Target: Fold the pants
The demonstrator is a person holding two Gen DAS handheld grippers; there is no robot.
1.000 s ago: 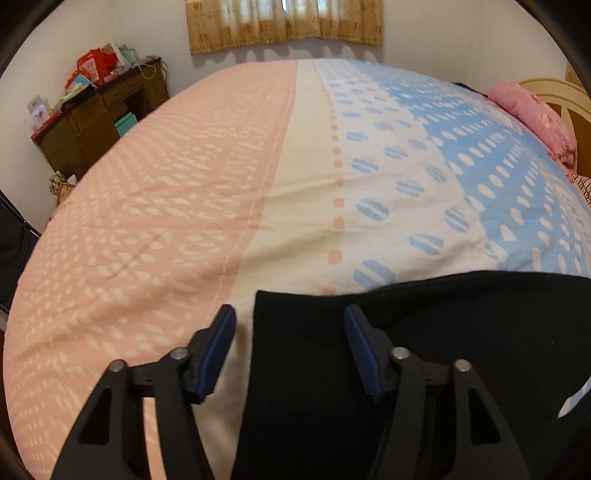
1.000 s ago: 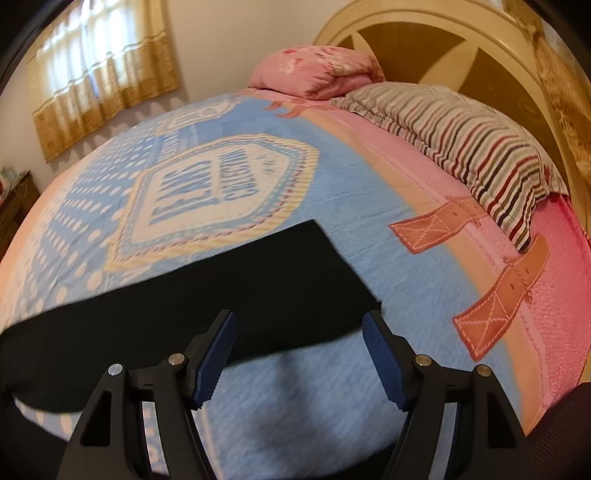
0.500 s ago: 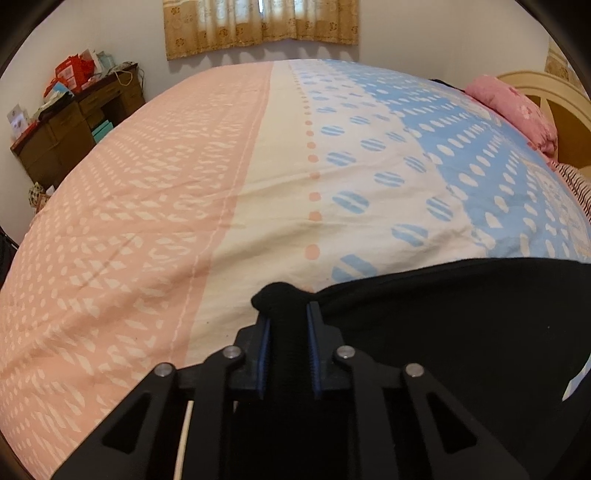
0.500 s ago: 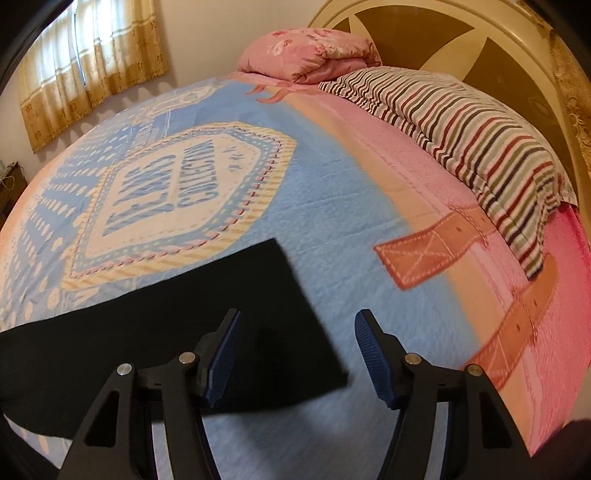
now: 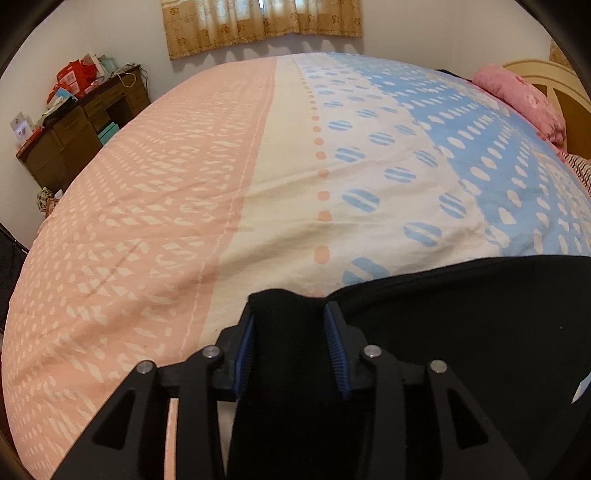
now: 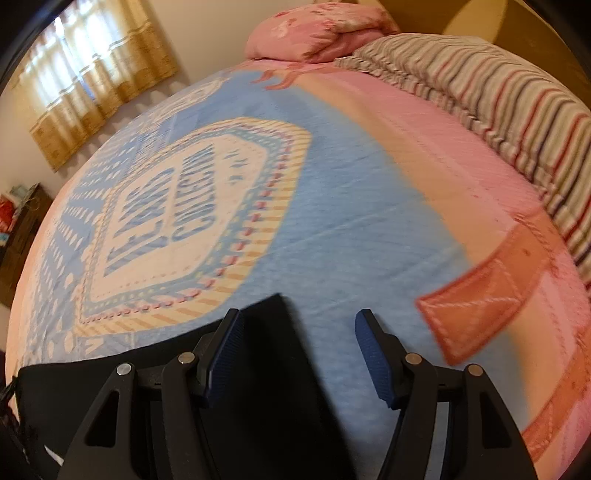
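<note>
Black pants (image 5: 461, 332) lie flat on the patterned bed cover (image 5: 184, 221), stretching off to the right in the left wrist view. My left gripper (image 5: 290, 314) has a raised bunch of their end between its blue pads; the cloth fills the gap while the jaws are opening. In the right wrist view the pants' other end (image 6: 258, 387) lies at the lower left, its corner pointing up. My right gripper (image 6: 299, 321) stands open low over that corner; the left finger is over the cloth, the right finger over bare blue cover (image 6: 332, 221).
A cluttered brown desk (image 5: 74, 129) stands by the far left wall under curtains (image 5: 258, 22). A pink pillow (image 5: 517, 96) and a striped pillow (image 6: 498, 92) lie by the wooden headboard (image 6: 480, 18). The bed cover spreads wide beyond the pants.
My left gripper closed on the pants' end, bunching it up, then widened a little. My right gripper slid right along the pants to their corner and sank slightly, staying open.
</note>
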